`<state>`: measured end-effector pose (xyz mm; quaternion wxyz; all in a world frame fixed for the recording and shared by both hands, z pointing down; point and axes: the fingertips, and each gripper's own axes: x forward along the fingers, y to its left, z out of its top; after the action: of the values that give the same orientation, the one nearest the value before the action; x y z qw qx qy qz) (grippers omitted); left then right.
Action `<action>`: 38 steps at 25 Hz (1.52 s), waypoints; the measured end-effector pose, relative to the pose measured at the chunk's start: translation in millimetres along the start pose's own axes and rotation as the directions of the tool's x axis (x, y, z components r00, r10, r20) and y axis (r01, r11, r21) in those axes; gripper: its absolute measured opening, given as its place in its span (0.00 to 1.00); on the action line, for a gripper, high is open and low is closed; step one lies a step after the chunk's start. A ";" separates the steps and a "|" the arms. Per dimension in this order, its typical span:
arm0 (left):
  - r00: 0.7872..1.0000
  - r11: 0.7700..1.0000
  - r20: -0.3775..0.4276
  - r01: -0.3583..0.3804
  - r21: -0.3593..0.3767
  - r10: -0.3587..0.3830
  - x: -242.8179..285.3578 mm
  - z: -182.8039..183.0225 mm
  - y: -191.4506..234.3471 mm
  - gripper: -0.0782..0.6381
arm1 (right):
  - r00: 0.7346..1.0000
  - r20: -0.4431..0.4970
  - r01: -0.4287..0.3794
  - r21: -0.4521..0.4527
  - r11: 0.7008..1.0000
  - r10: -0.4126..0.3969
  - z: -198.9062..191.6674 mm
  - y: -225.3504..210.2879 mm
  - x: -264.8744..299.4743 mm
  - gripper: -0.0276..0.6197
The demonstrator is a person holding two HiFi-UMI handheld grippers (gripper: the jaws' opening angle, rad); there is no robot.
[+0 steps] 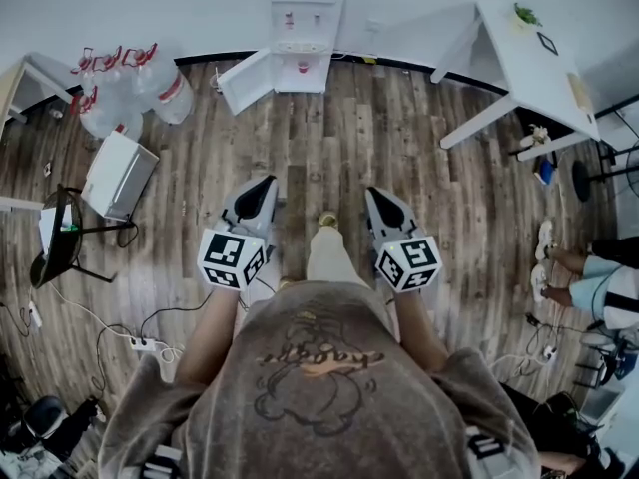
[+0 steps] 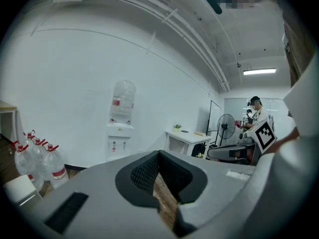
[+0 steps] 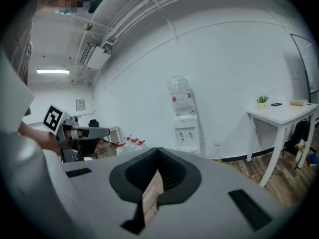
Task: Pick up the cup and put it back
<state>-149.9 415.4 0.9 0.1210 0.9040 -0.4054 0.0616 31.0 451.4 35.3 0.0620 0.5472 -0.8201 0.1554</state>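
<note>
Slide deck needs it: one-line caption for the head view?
Person on wood floor holds left gripper and right gripper, both shut and empty, facing a water dispenser.

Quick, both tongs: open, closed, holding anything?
Left tongs: closed, empty.
Right tongs: closed, empty.

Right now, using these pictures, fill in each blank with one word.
Both the left gripper and the right gripper have their jaws ____.
The potted plant stands on the white ____.
The lower door of the water dispenser hangs ____.
Missing words: shut, table, open.
</note>
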 end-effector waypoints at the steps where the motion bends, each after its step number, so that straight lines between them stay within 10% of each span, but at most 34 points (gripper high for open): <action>1: 1.000 1.000 0.000 -0.003 0.002 0.003 10.9 4.0 4.9 0.11 | 1.000 -0.001 -0.006 -0.002 1.000 0.006 3.9 -7.2 10.0 0.05; 20: 0.998 0.998 0.004 -0.069 -0.002 0.069 209.3 60.2 64.5 0.11 | 0.996 -0.009 -0.094 -0.022 0.995 0.094 86.1 -165.4 162.8 0.05; 38: 0.998 0.998 0.010 -0.062 0.009 0.062 318.8 75.9 137.1 0.11 | 0.995 -0.018 -0.101 -0.022 0.995 0.101 103.3 -219.4 267.9 0.05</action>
<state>-39.8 78.1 17.8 0.1127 0.8918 -0.4337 0.0630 133.8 105.3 51.6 0.0673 0.5028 -0.8480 0.1537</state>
